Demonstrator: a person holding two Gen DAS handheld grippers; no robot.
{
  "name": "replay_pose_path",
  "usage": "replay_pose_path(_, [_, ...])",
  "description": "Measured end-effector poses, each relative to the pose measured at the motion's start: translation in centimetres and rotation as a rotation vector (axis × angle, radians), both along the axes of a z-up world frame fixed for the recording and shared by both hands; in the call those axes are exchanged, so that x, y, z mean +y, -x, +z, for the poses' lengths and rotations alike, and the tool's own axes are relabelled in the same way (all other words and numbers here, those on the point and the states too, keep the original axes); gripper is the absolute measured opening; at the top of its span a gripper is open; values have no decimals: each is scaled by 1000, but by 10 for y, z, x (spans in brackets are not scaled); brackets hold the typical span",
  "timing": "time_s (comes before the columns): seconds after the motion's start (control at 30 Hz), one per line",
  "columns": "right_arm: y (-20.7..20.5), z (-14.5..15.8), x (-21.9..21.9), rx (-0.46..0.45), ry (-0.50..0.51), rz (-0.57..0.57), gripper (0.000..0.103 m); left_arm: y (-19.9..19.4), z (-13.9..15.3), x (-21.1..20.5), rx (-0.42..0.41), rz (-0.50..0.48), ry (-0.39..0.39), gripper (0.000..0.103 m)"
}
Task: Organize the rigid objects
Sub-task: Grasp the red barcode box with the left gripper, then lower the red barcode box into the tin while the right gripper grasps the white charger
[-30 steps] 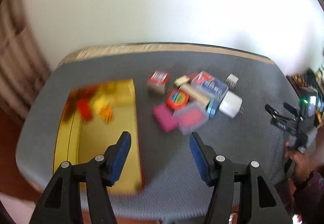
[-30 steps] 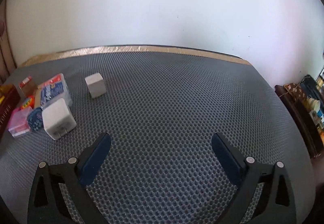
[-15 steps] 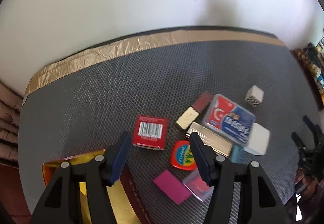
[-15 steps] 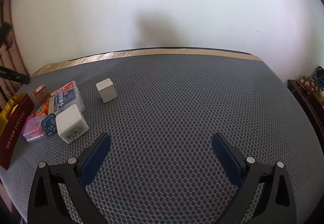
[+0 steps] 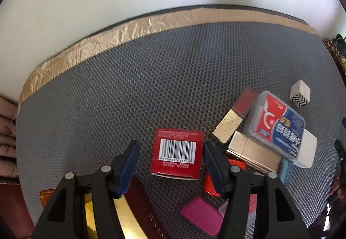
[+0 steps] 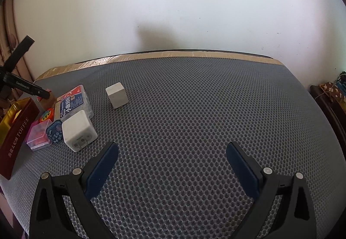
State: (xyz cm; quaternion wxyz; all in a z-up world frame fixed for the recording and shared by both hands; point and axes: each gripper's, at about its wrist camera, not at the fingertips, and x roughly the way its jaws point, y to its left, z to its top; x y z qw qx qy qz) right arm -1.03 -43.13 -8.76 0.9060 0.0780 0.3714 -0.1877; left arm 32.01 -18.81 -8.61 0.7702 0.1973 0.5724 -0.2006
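My left gripper (image 5: 172,162) points steeply down, open, with a red box with a barcode (image 5: 177,152) lying flat on the mat between its blue pads. The left pad stands clear of the box and the right pad is level with its edge. Right of the box lies a cluster: a gold block (image 5: 227,128), a long gold case (image 5: 253,152), a clear case with a red and blue label (image 5: 279,128), a white charger (image 5: 307,150) and an orange-red tin (image 5: 210,185). My right gripper (image 6: 172,165) hangs open over bare grey mat, well right of the cluster.
A maroon toffee tin (image 5: 147,208) with a gold inside sits at the lower left, under my left gripper. A white cube (image 6: 117,95) stands apart from the cluster. A magenta piece (image 5: 201,215) lies near the tin. The mat ends at a gold tape strip (image 5: 121,33) by the white wall.
My left gripper has moved from above the gold tin across to the red barcode box and lower, still equally open. The right gripper has stayed almost still.
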Motion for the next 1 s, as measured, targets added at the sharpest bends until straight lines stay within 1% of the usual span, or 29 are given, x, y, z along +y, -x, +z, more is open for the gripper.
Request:
replay_pose_path(0.03, [0, 0, 0, 1, 0, 0, 99, -3, -5, 2, 12, 9, 7, 61])
replay_pose_path(0.07, [0, 0, 0, 1, 0, -1, 99, -5, -9, 6, 16, 29, 19, 46])
replay_pose_path(0.17, [-1, -2, 0, 3, 0, -4, 100, -11, -12, 17, 16, 73, 86, 45])
replay_pose_path(0.3, [-3, -3, -1, 9, -4, -10, 100, -8, -3, 28, -9, 145, 127, 45])
replay_pose_path(0.37, [-4, -4, -1, 15, -2, -13, 100, 6, 12, 33, -24, 172, 168, 45])
replay_pose_path(0.43, [-5, -4, -1, 16, -3, -13, 100, 27, 31, 37, -32, 179, 229, 45])
replay_pose_path(0.47, [-5, -5, -1, 16, -4, -14, 100, 36, 37, 39, -35, 181, 245, 45])
replay_pose_path(0.6, [-3, -3, 0, -2, -8, -2, 100, 93, 66, 40, -61, 177, 289, 45])
replay_pose_path(0.67, [1, -1, 0, -31, -27, 34, 100, 116, 76, 40, -59, 183, 311, 45])
replay_pose_path(0.7, [1, 0, 1, -39, -40, 64, 100, 130, 81, 46, -51, 192, 339, 45])
replay_pose_path(0.77, [2, 1, 6, -36, -55, 124, 100, 147, 87, 50, -38, 207, 355, 45])
replay_pose_path(0.83, [1, 1, 13, -26, -57, 175, 100, 167, 94, 66, -35, 231, 381, 45])
replay_pose_path(0.93, [-4, 2, 29, -12, -59, 235, 100, 191, 104, 90, -46, 278, 392, 45])
replay_pose_path(1.0, [-10, 3, 41, -8, -54, 274, 100, 201, 108, 110, -58, 319, 393, 45])
